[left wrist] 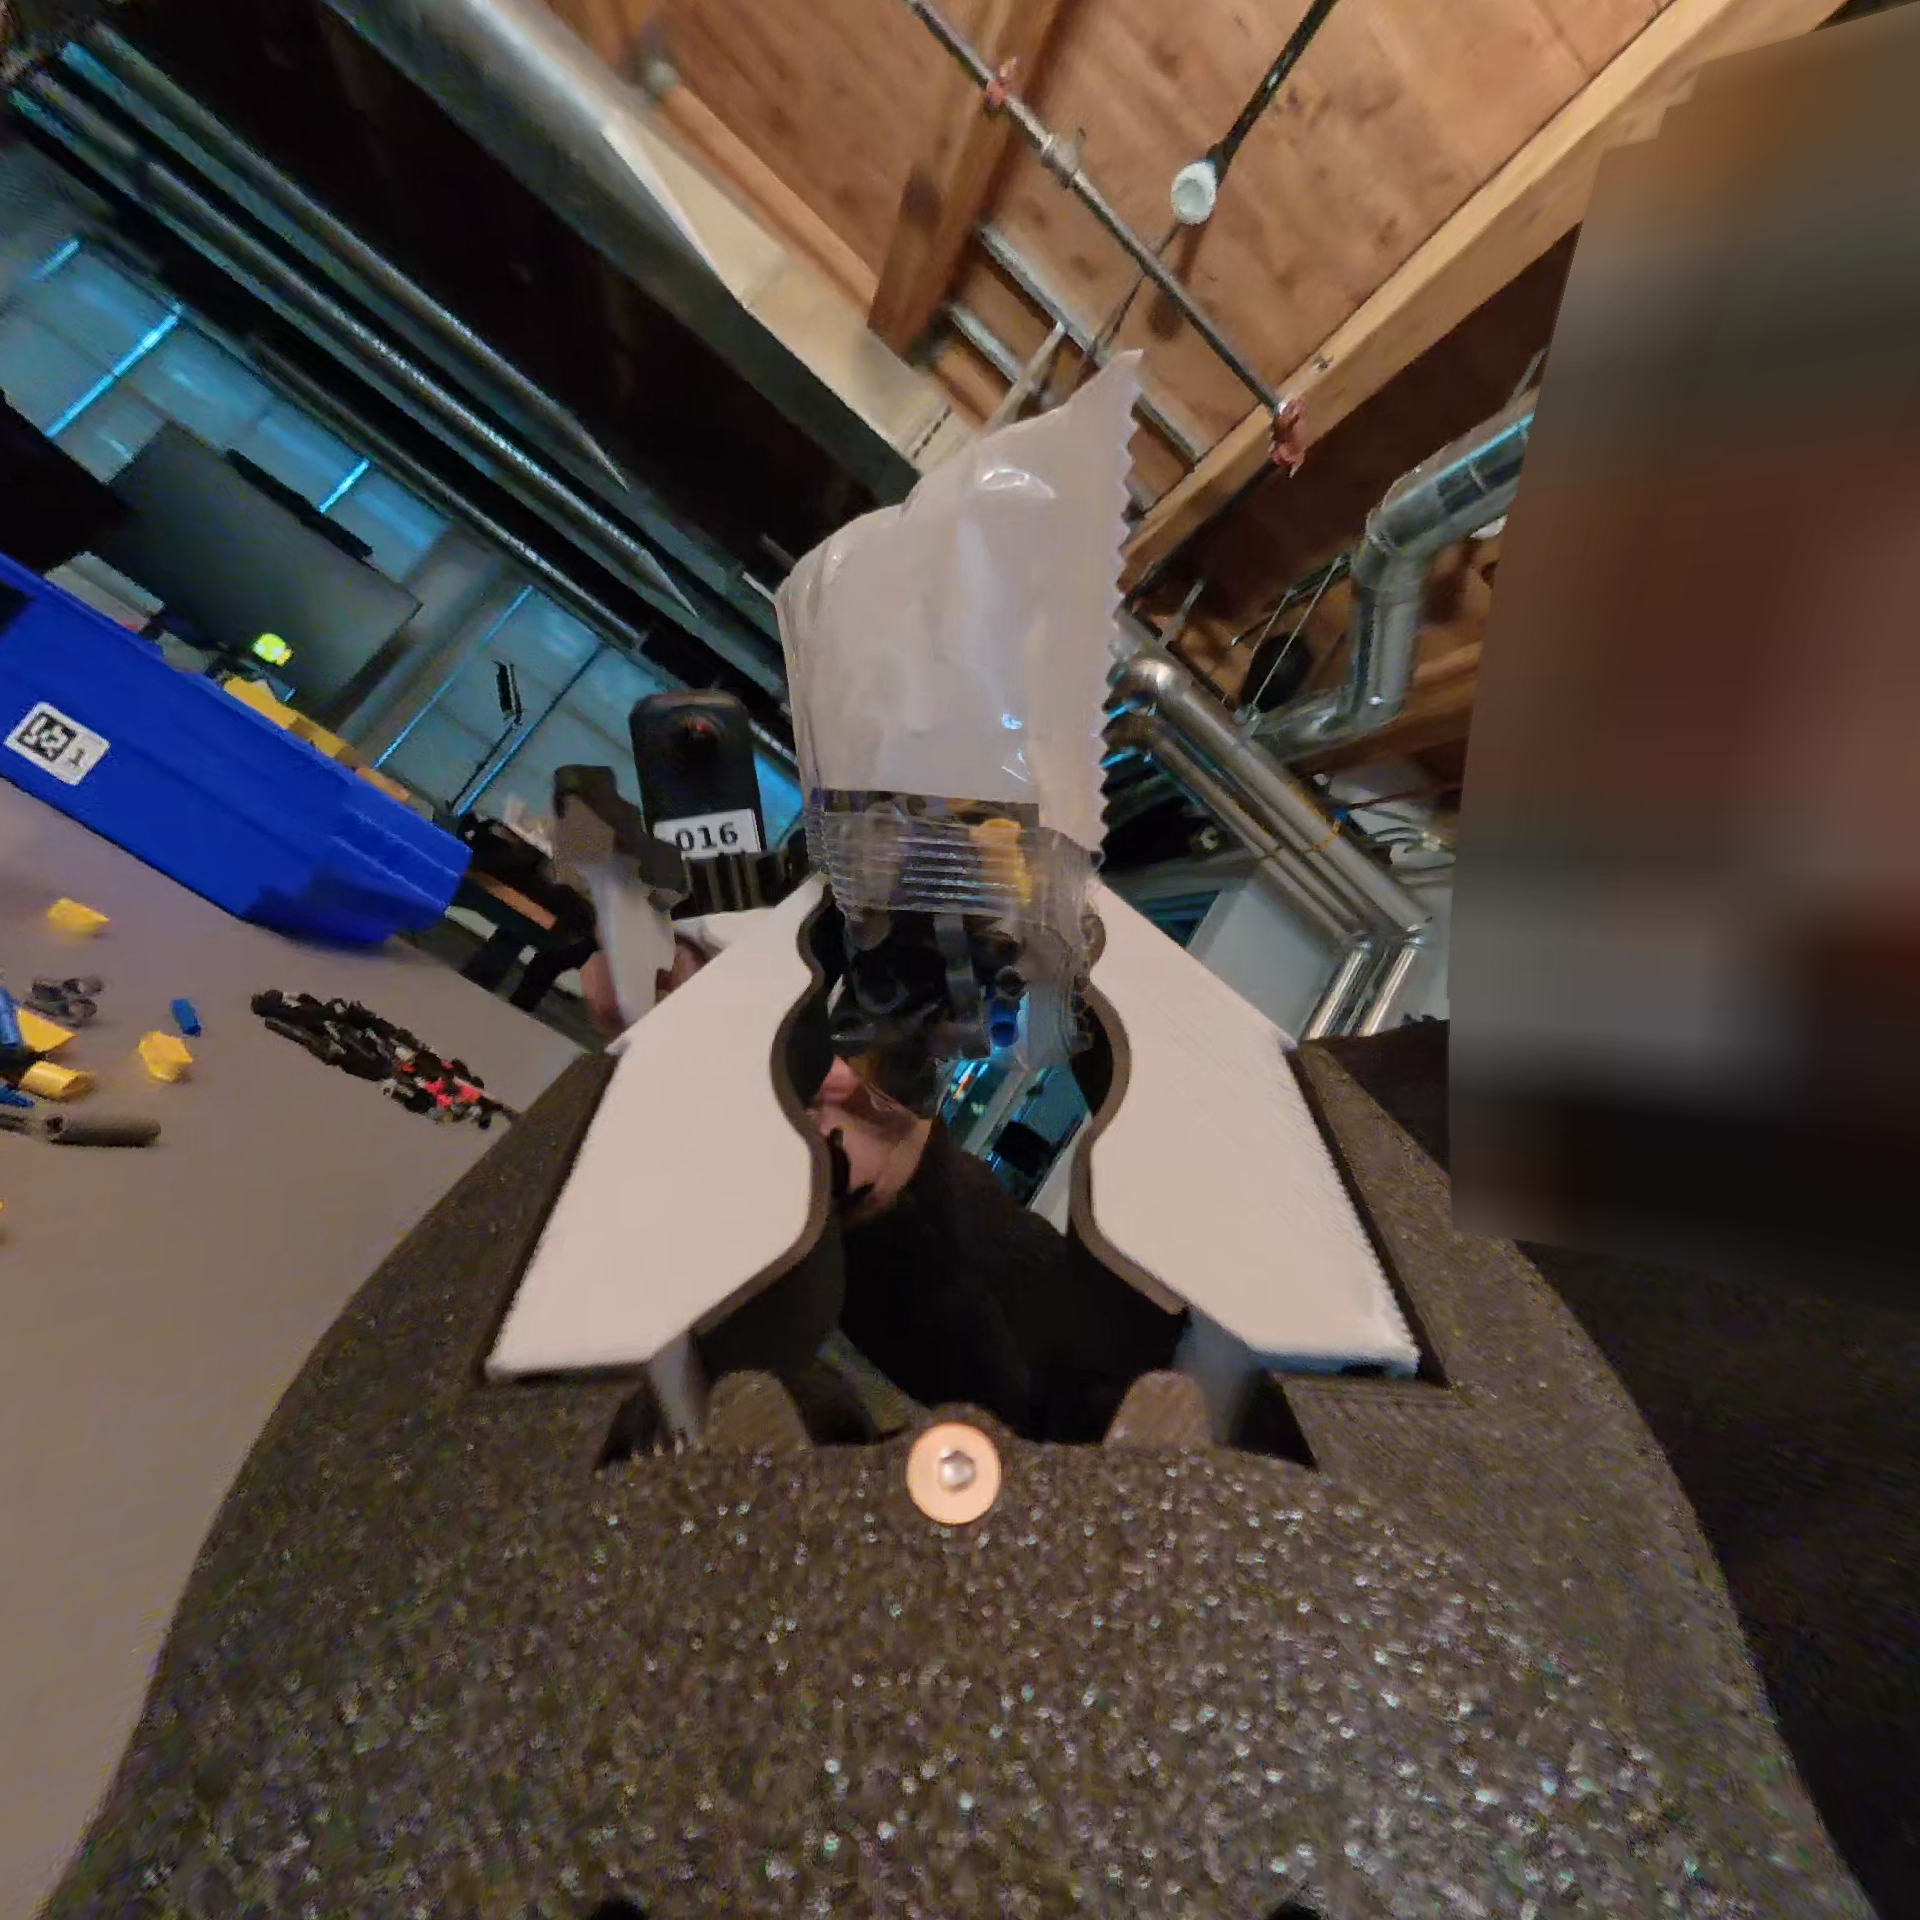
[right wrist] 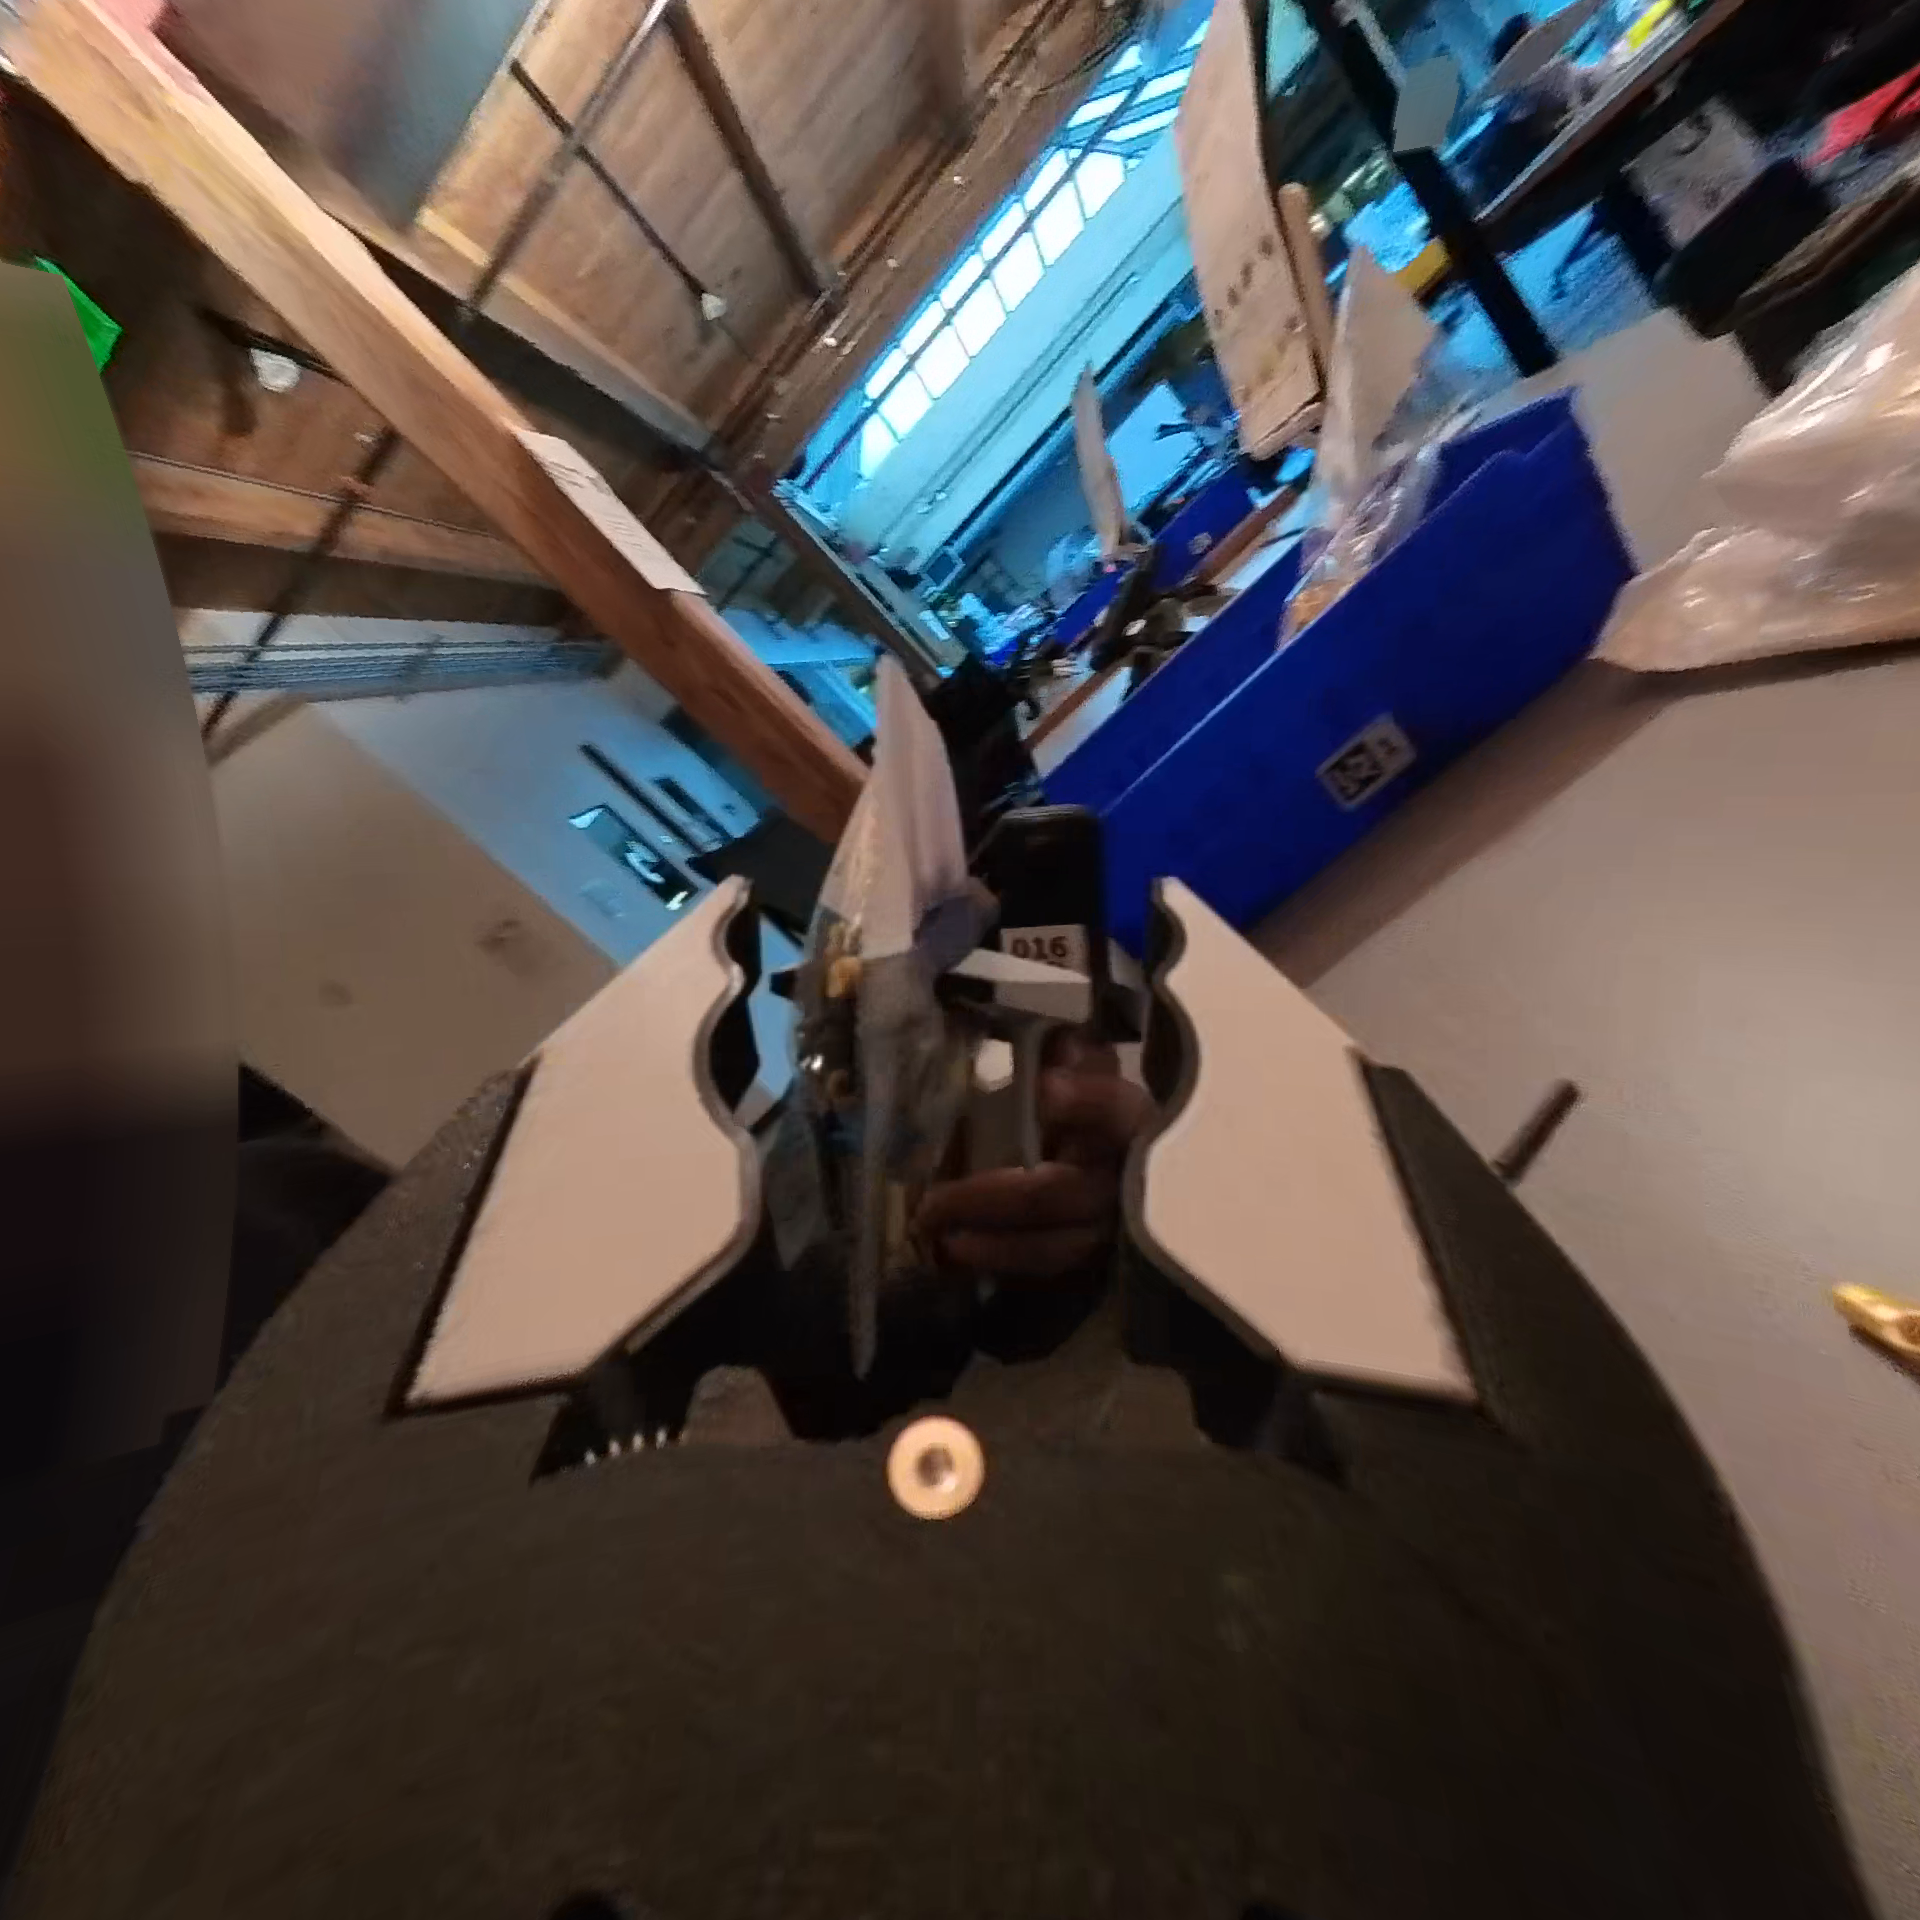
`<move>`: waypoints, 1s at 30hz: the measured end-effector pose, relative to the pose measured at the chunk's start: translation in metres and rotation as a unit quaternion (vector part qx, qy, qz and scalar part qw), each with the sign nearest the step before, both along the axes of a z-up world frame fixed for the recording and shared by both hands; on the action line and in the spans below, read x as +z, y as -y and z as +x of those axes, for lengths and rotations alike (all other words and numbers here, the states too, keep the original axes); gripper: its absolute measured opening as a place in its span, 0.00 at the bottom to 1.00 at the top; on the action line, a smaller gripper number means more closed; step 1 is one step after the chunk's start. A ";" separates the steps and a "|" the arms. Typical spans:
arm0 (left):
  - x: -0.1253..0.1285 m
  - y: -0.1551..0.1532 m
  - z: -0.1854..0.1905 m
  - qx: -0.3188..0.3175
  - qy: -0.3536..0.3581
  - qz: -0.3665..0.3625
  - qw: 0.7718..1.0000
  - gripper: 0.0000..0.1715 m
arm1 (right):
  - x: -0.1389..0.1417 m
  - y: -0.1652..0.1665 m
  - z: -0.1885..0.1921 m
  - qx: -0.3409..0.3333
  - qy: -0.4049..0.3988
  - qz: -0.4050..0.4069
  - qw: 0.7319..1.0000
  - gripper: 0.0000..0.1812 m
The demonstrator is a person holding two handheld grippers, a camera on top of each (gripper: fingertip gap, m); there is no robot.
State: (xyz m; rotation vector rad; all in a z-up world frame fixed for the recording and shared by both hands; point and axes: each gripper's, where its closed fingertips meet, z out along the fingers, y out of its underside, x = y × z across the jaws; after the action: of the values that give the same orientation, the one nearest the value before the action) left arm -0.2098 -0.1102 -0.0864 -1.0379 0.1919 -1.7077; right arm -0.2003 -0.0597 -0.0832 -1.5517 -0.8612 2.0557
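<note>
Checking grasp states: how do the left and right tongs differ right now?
Left tongs pinch a plastic bag of small parts at their tips; right tongs hold nothing. Left stand nearly closed; right stand wide apart, the bag hanging edge-on between them. Both have white fingers on black bodies and are raised above the grey table.

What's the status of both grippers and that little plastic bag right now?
Left gripper shut on clear plastic bag of small parts. Right gripper open, bag edge-on between its fingers, contact unclear. Blue bin and loose pieces lie aside.
</note>
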 end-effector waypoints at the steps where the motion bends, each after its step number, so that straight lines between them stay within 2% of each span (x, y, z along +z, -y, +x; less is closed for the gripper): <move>1: -0.002 0.000 0.004 -0.003 -0.013 -0.001 1.000 0.24 | 0.003 0.005 0.000 0.018 -0.011 -0.010 1.000 0.39; 3: -0.005 0.001 0.010 -0.008 -0.033 -0.002 0.999 0.24 | 0.003 0.011 0.000 0.038 -0.013 -0.010 0.999 0.30; 4: -0.005 0.001 0.012 -0.010 -0.037 -0.003 0.999 0.24 | 0.002 0.015 0.000 0.046 -0.008 0.002 0.999 0.14; 5: -0.005 0.000 0.013 -0.012 -0.037 -0.006 0.999 0.25 | 0.002 0.016 0.001 0.044 -0.006 0.016 0.999 0.03; 6: -0.006 -0.001 0.013 -0.011 -0.035 -0.011 0.999 0.25 | 0.001 0.013 0.001 0.032 0.000 0.025 0.999 0.01; 10: -0.006 -0.007 0.007 0.006 -0.017 -0.022 1.000 0.30 | 0.004 0.006 0.002 0.003 0.000 0.030 1.000 0.00; 14: -0.011 -0.011 0.005 0.023 -0.032 -0.032 0.999 0.33 | 0.007 0.002 0.005 -0.009 -0.003 0.031 0.999 0.00; 19: -0.017 -0.017 -0.002 0.032 -0.031 -0.051 0.998 0.34 | 0.012 -0.007 0.013 -0.046 0.011 0.079 0.996 0.00; 25: -0.031 -0.025 -0.003 0.021 -0.041 -0.094 0.995 0.31 | 0.015 -0.017 0.024 -0.101 0.046 0.157 0.981 0.00; 30: -0.034 -0.027 0.001 0.007 -0.038 -0.111 0.993 0.23 | 0.019 -0.013 0.026 -0.097 0.045 0.166 0.980 0.00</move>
State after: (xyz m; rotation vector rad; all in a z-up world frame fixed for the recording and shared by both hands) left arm -0.2087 -0.0827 -0.1208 -1.2661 0.0425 -1.7049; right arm -0.1745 -0.0471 -0.0639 -1.4856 -0.9867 1.6207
